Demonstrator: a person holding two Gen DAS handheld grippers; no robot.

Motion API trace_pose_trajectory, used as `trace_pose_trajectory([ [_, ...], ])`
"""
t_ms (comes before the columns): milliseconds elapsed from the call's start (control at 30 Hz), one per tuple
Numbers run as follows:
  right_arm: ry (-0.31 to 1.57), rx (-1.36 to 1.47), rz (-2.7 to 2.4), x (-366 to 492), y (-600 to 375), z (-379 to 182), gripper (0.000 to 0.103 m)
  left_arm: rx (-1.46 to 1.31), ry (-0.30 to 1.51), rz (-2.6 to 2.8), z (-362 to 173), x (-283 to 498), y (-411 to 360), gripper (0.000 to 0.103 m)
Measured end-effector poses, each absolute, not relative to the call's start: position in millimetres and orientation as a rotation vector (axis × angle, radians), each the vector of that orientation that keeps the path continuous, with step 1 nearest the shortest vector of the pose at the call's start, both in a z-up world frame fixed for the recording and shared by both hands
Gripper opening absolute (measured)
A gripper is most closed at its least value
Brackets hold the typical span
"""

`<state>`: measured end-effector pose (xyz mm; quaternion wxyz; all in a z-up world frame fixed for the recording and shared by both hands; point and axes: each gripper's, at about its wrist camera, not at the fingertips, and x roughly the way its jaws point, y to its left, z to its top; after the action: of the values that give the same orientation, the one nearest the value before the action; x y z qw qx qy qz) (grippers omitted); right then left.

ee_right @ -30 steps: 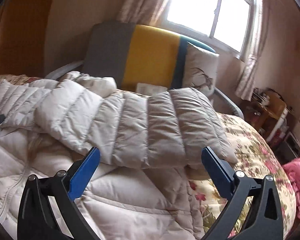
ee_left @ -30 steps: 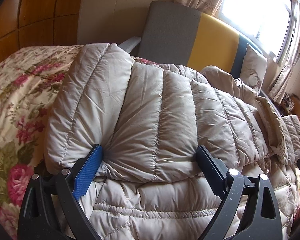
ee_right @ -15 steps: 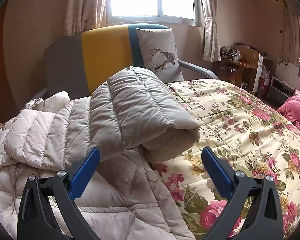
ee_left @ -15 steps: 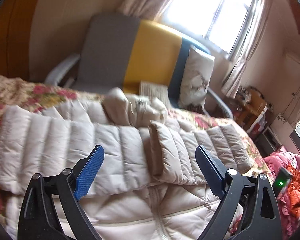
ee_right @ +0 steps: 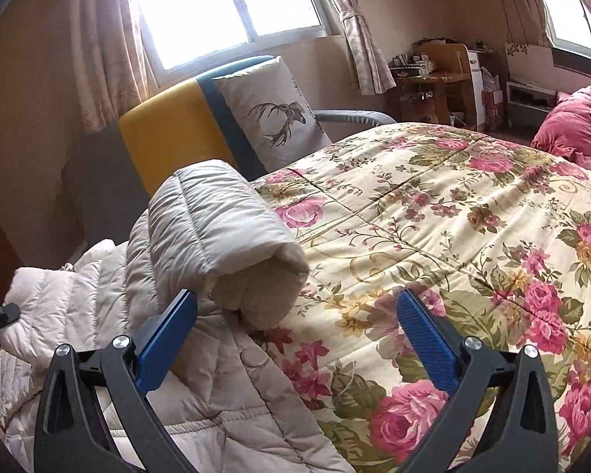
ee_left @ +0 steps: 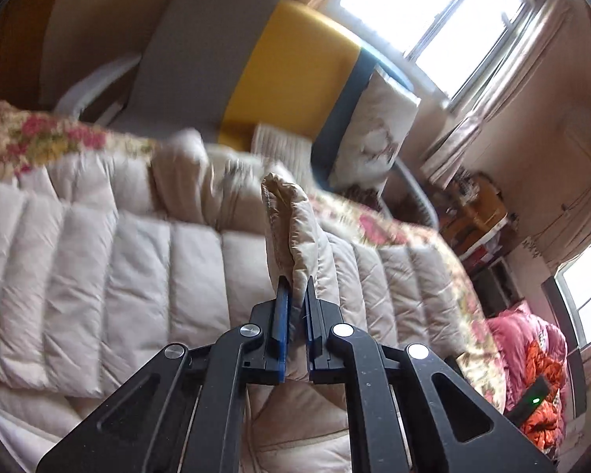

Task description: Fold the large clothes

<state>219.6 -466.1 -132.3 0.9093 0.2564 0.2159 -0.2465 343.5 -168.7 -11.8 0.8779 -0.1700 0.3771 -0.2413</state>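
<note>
A beige quilted down jacket (ee_left: 138,276) lies spread on the flowered bed cover (ee_left: 51,138), its sleeves folded across the body. My left gripper (ee_left: 295,287) is shut on a sleeve cuff (ee_left: 291,220), which stands up pinched between the blue pads. In the right wrist view the jacket (ee_right: 98,303) lies at the left, and a folded sleeve end (ee_right: 224,236) bulges over its edge. My right gripper (ee_right: 295,307) is open just in front of that sleeve end, with its left finger (ee_right: 169,331) over the jacket and nothing between the pads.
A grey, yellow and blue sofa (ee_left: 264,59) with a deer cushion (ee_right: 272,118) stands behind the bed under a bright window (ee_right: 224,4). A pink quilt (ee_right: 575,126) and a wooden table (ee_right: 437,79) are at the far right. The flowered bed cover (ee_right: 472,236) stretches to the right.
My left gripper has closed on the sleeve cuff, having swung from the left side of the jacket to its middle. My right gripper has turned right toward the folded sleeve end and stayed open.
</note>
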Motion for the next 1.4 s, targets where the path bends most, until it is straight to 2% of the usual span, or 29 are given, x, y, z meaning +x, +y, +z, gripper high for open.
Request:
trace_pose_trajectory([
  [200, 0.449, 0.535, -0.506, 218, -464, -131, 0.101, -0.337, 0.709, -0.466, 4, 332, -126, 0.006],
  [600, 0.455, 0.488, -0.486, 217, -449, -120, 0.101, -0.379, 0.812, -0.29, -96, 331, -61, 0.006],
  [833, 0.518, 0.152, -0.415, 284, -410, -76, 0.101, -0.402, 0.778, -0.323, -114, 322, -56, 0.006],
  [933, 0.628, 0.036, -0.462, 326, -409, -88, 0.101, -0.392, 0.774, -0.322, -113, 320, -60, 0.006],
  [1000, 0.741, -0.018, -0.563, 344, -419, -117, 0.101, -0.391, 0.774, -0.323, -114, 320, -60, 0.006],
  [1100, 0.894, 0.197, -0.525, 348, -455, -160, 0.101, -0.351, 0.784, -0.352, -113, 324, -74, 0.009],
  [1167, 0.895, 0.235, -0.517, 344, -462, -163, 0.101, -0.309, 0.789, -0.35, -113, 325, -81, 0.009],
  [1333, 0.87, 0.225, -0.548, 333, -459, -146, 0.101, -0.331, 0.799, -0.363, -116, 330, -76, 0.009],
  [1400, 0.764, 0.2, -0.582, 322, -450, -117, 0.101, -0.33, 0.799, -0.362, -116, 330, -75, 0.009],
])
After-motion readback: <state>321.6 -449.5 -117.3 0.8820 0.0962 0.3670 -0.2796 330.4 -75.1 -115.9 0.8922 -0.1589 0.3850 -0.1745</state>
